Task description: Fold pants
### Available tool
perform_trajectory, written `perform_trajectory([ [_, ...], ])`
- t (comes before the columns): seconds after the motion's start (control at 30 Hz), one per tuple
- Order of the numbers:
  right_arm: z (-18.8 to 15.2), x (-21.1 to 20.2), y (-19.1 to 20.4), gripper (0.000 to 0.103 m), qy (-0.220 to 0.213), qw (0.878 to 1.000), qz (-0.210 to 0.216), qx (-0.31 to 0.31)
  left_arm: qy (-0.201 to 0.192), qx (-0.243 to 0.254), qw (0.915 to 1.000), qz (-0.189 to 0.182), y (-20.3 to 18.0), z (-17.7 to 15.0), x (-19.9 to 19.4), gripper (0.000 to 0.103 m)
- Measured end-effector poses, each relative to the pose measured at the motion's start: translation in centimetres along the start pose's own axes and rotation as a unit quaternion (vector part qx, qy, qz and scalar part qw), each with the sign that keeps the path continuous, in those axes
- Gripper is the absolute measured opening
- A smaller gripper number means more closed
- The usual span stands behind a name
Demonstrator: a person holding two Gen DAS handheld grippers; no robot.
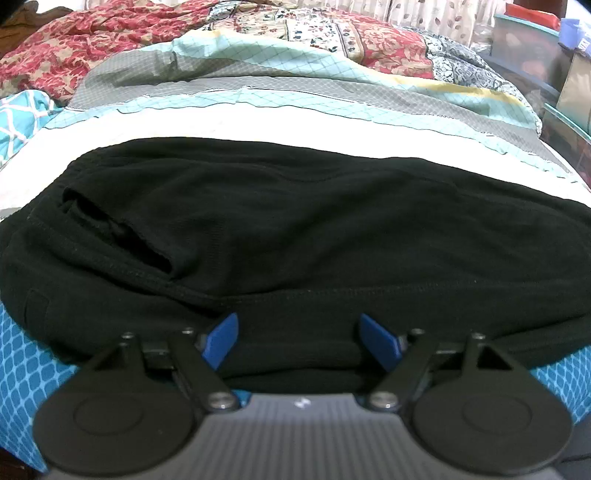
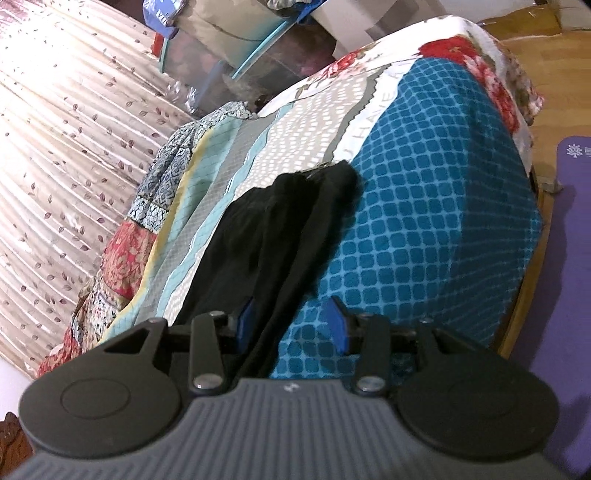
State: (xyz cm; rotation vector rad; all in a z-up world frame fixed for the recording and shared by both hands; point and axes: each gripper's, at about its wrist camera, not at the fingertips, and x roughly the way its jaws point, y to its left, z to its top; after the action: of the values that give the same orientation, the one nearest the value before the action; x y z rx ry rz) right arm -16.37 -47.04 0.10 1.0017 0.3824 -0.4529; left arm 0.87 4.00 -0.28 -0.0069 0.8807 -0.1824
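Observation:
Black pants (image 1: 295,221) lie spread across the bed, with a seam running along their near side and a pocket-like fold at the left. My left gripper (image 1: 296,325) hovers over the pants' near edge. Its blue pads (image 1: 223,336) stand wide apart, with cloth below them and nothing pinched. In the right wrist view the pants (image 2: 280,221) stretch away along the bed as a long dark strip. My right gripper (image 2: 291,315) sits at their near end, open. The fabric passes by its left pad (image 2: 245,317), and the blue bed cover (image 2: 424,221) shows in the gap.
A crumpled patchwork quilt (image 1: 258,33) lies behind the pants. Plastic storage boxes (image 2: 229,55) stand past the bed's far end, beside a leaf-print curtain (image 2: 66,147). The bed drops to a wooden floor and a purple mat (image 2: 569,258) on the right.

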Motion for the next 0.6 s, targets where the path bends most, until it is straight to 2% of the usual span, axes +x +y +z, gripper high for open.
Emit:
perform_trajectory([
  [0.27,0.2,-0.4,-0.6,0.046,-0.007,1.000,-0.006,0.012,0.001,0.001,1.0000,0.001,-0.3,0.0,0.1,0.076],
  [0.43,0.4,-1.0,-0.8,0.046,-0.019,1.000,-0.009,0.019,0.008,0.001,0.9999,-0.009,-0.1,0.6,0.2,0.080],
  [0.6,0.7,-1.3,-1.5,0.047,-0.020,0.999,-0.011,0.026,0.003,-0.034,0.9991,-0.025,0.4,1.5,-0.8,0.079],
])
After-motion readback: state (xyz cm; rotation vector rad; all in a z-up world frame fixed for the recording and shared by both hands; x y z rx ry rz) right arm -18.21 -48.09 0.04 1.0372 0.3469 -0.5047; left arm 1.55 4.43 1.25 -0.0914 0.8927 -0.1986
